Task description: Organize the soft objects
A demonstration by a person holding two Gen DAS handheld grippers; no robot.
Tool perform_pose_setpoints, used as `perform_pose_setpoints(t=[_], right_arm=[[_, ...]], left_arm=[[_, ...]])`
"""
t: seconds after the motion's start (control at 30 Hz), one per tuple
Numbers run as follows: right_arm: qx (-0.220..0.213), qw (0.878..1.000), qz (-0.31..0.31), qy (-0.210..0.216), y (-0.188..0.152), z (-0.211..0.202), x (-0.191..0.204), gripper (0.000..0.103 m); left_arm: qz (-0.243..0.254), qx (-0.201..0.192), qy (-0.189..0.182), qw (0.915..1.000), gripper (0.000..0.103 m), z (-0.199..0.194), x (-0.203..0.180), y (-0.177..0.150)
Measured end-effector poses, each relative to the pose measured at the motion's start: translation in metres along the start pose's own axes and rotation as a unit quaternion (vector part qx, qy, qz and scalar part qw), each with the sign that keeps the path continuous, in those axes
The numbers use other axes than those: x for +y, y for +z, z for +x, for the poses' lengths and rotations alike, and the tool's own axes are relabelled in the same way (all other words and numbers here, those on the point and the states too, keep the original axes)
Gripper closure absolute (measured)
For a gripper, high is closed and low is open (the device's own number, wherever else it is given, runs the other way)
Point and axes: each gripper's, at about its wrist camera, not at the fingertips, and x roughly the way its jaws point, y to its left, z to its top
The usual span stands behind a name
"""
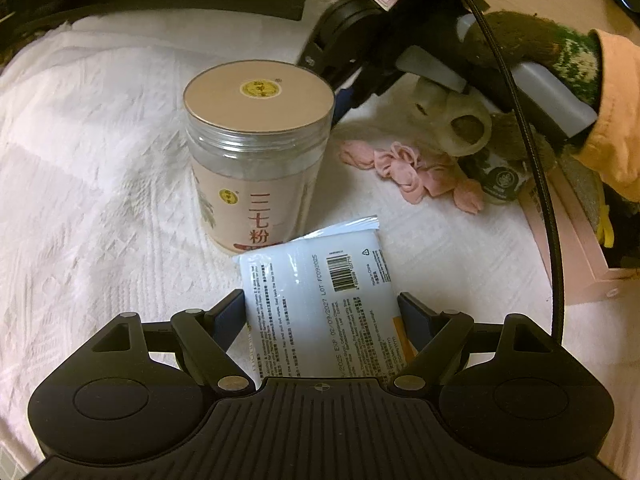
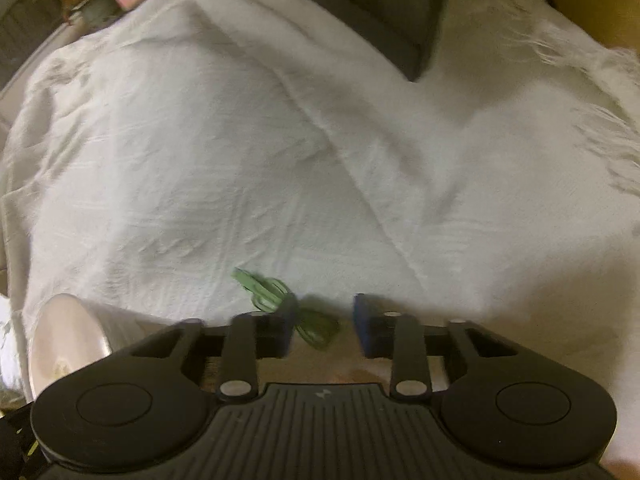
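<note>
A white wipes pack (image 1: 320,296) with a barcode lies lengthwise between the fingers of my left gripper (image 1: 320,308), and both blue pads touch its long edges. Its crimped end reaches the foot of a clear jar (image 1: 260,152) with a pink lid. My right gripper (image 2: 324,326) hovers over the white cloth with a gap between its pads. A thin green looped band (image 2: 316,330) sits in that gap, against the left pad, in a blurred view. Crumpled pink socks (image 1: 412,172) and a cream and brown plush toy (image 1: 456,120) lie to the right of the jar.
A gloved hand with an orange sleeve (image 1: 612,120) holds the right gripper (image 1: 348,96) behind the jar. A small dark bottle (image 1: 500,180) and a pink box (image 1: 580,248) stand at the right. A dark slab (image 2: 380,8) lies on the fringed white cloth (image 2: 240,140).
</note>
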Motion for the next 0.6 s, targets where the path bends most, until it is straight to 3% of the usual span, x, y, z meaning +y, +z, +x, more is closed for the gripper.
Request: perform_pose_setpoints(t=[0.13,0.27,0.33,0.4,0.47,0.6], right_arm=[[0.022,0.999,0.035,-0.019,-0.005,-0.006,-0.017,0.082],[-0.004,1.0,-0.011,0.0,-0.014,-0.02,-0.015,0.077],[-0.014,0.999,-0.037,0.011,-0.015,-0.023,-0.007,0.063],[-0.03,0.997,-0.078,0.002,-0.012,-0.021,0.007,0.057],[-0.036,0.992,-0.116,-0.012,-0.009,-0.011,0.019,0.057],[-0.035,0.994,-0.108,-0.01,-0.01,0.002,0.019,0.059]], left_arm=[[-0.005,-0.01,0.001,0.9999,0.018,-0.004,0.003,0.001],[-0.014,-0.017,0.004,0.9998,0.017,-0.003,0.009,0.004],[-0.017,-0.018,0.01,0.9997,0.017,-0.001,0.012,0.006],[-0.02,-0.02,0.014,0.9995,0.017,-0.001,0.016,0.009],[-0.023,-0.02,0.018,0.9994,0.017,-0.001,0.02,0.01],[-0.027,-0.016,0.017,0.9994,0.017,0.0,0.021,0.01]])
